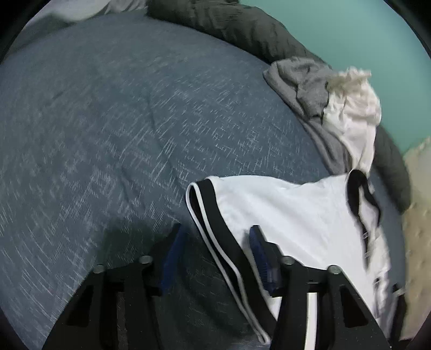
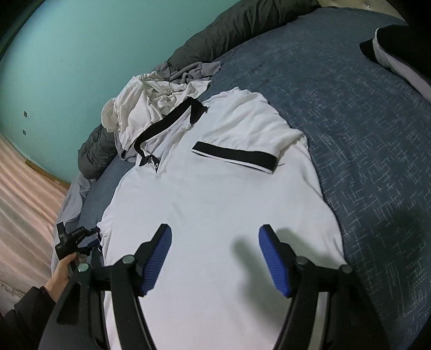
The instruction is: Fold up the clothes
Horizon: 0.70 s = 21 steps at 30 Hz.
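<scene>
A white polo shirt (image 2: 215, 193) with a black collar (image 2: 167, 121) lies flat on the blue bedspread (image 2: 377, 140). One black-cuffed sleeve (image 2: 234, 154) is folded in across the chest. My right gripper (image 2: 215, 242) hovers open over the shirt's lower body with nothing between its fingers. In the left wrist view, the shirt's (image 1: 296, 215) other black-and-white sleeve cuff (image 1: 215, 237) runs between the spread jaws of my left gripper (image 1: 215, 228); the pads do not press on it. The right wrist view shows a hand holding the left gripper (image 2: 91, 237) at the shirt's left edge.
A heap of white and grey clothes (image 2: 150, 99) lies beyond the collar, also seen from the left wrist as a heap (image 1: 347, 113). A dark grey quilt (image 2: 242, 24) runs along the teal wall. A folded black-and-white garment (image 2: 390, 56) sits far right. The bed edge and floor (image 2: 27, 188) are at left.
</scene>
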Each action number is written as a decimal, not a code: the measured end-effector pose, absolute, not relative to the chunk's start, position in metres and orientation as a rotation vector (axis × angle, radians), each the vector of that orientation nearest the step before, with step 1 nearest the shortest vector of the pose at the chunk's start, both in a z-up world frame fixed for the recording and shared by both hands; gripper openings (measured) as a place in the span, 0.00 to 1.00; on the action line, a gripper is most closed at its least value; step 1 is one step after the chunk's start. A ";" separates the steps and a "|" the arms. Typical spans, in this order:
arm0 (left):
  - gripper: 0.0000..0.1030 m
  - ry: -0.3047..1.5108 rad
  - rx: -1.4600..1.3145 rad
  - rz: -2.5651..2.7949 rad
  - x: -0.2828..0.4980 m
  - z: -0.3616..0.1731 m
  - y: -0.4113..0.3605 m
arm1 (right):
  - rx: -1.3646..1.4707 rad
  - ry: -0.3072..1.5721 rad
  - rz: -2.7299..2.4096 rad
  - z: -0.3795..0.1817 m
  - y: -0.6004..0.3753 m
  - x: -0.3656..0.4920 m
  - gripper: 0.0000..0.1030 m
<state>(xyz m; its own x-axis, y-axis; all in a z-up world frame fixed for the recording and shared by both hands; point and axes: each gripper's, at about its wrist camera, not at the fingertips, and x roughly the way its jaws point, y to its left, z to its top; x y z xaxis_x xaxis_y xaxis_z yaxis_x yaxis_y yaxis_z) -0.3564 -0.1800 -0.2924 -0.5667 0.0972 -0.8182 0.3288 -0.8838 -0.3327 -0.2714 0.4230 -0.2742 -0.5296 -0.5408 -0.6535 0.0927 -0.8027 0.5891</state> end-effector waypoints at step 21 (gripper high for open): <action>0.03 0.407 1.345 -2.874 -0.340 -0.207 -0.098 | 1.239 -0.749 -2.366 -0.278 0.428 -0.270 0.66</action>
<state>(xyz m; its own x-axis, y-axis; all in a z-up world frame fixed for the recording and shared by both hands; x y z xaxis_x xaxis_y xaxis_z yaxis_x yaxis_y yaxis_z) -0.3402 -0.0978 -0.2072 -0.6452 0.1590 -0.7473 0.0548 -0.9659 -0.2529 -0.2696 0.4283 -0.2781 -0.5474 -0.5403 -0.6391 0.0739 -0.7919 0.6062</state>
